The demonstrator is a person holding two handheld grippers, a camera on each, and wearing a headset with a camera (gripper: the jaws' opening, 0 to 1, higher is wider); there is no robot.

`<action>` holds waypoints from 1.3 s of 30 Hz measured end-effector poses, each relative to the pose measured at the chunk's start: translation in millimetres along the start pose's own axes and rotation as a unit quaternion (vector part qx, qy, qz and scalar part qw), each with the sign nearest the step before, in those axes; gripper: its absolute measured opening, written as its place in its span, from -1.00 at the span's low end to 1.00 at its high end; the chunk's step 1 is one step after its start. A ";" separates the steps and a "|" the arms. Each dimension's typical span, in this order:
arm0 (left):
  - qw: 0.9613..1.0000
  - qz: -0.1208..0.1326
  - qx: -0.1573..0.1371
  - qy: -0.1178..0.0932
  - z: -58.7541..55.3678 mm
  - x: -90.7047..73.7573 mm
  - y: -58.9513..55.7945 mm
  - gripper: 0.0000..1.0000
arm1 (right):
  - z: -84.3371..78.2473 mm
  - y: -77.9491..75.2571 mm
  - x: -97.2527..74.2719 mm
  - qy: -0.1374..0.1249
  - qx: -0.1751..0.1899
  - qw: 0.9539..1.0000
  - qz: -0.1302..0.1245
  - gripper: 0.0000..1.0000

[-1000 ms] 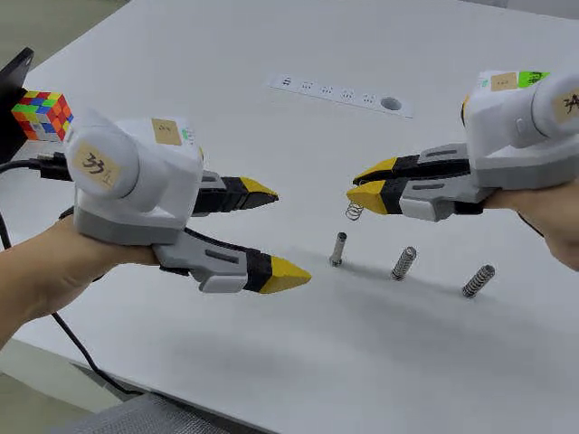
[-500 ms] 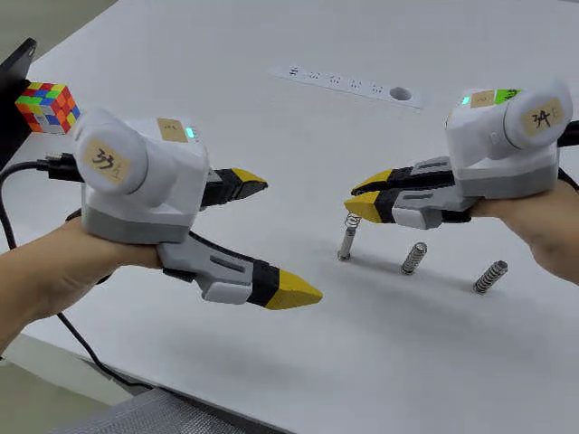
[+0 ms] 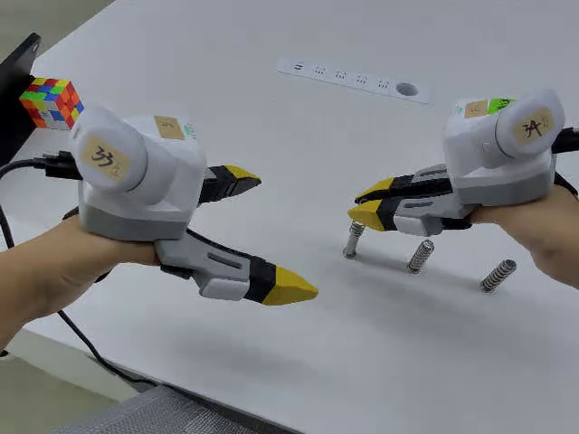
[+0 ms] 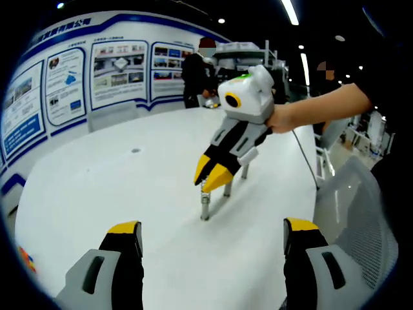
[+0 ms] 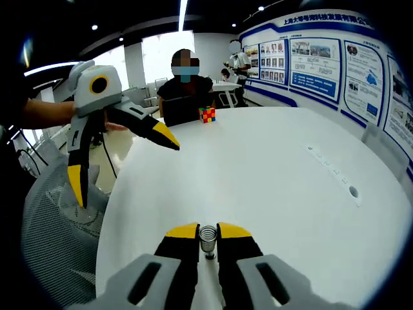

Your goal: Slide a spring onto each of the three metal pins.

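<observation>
White table [image 3: 298, 117], postered walls [image 4: 97, 71]: right tongs [image 3: 357, 204] pinch spring [image 5: 207, 240], left tongs [image 3: 286, 236] gape empty.

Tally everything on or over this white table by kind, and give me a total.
Springs: 3
Metal pins: 3, two sheathed in springs
Grippers: 2, left gripper and right gripper
Colour cube: 1
Socket strip: 1
Total: 10
</observation>
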State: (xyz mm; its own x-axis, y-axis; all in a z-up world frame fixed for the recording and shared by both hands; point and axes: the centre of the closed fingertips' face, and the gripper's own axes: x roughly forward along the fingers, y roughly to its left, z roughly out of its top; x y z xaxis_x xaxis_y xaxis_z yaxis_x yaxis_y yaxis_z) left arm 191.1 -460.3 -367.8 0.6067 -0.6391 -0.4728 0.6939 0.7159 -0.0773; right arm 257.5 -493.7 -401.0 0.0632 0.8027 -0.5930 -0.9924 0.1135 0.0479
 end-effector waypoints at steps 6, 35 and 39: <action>1.000 0.003 -0.003 -0.001 -0.3 -0.5 3.0 0.82 | -9.2 1.2 5.9 0.004 -0.001 1.000 -0.001 -0.78; 1.000 0.012 -0.029 0.005 -13.2 -5.1 9.3 0.75 | -37.4 -2.4 27.9 0.041 -0.017 0.999 -0.008 -0.77; 1.000 0.012 -0.028 0.007 -14.4 -5.3 8.0 0.74 | -38.9 -2.3 28.8 0.046 -0.010 0.999 -0.010 -0.75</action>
State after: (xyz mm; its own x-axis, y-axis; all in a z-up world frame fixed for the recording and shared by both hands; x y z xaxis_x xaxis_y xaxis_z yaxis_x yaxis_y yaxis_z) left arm 187.8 -447.1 -378.6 0.6176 -0.6180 -0.4864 0.6560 0.7460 -0.1150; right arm 257.6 -493.6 -449.5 0.0746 0.7425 -0.6656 -0.9929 0.1175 0.0198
